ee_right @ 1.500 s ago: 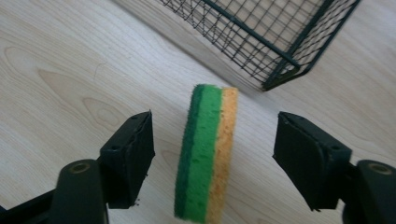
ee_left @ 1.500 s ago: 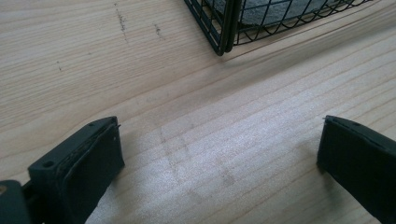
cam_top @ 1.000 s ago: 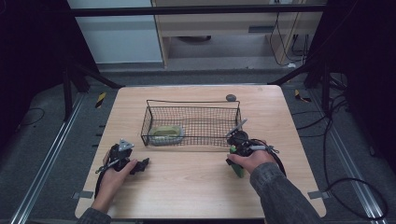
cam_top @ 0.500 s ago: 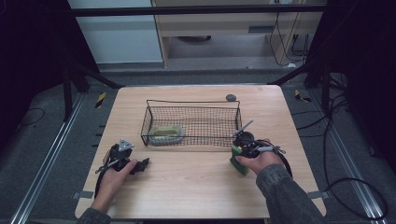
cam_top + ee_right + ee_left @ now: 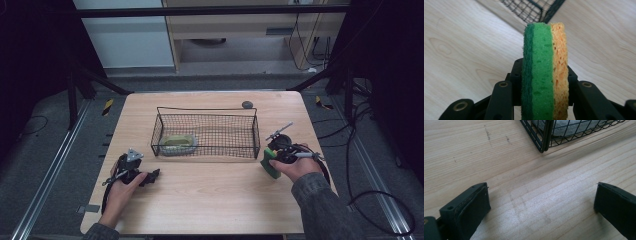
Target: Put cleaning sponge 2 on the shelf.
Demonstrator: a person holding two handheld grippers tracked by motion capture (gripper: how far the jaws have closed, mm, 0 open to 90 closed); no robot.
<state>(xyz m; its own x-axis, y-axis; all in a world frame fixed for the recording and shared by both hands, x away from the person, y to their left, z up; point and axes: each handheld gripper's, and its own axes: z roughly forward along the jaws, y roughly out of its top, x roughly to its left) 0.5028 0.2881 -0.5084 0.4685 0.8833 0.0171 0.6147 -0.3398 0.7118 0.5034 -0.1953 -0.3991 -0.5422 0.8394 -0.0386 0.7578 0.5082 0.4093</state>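
Here the right gripper [image 5: 272, 162] is clamped on a sponge [image 5: 545, 70], green and yellow layers squeezed edgewise between its jaws, just clear of the table [image 5: 215, 200] by the look of it. It sits just beside the right end of the wire basket [image 5: 207, 112]. The left gripper [image 5: 150, 176] rests low near the table's left front, jaws spread wide with nothing between them. Inside the basket, at its left end, lies what seems another sponge [image 5: 176, 143], though the mesh blurs it.
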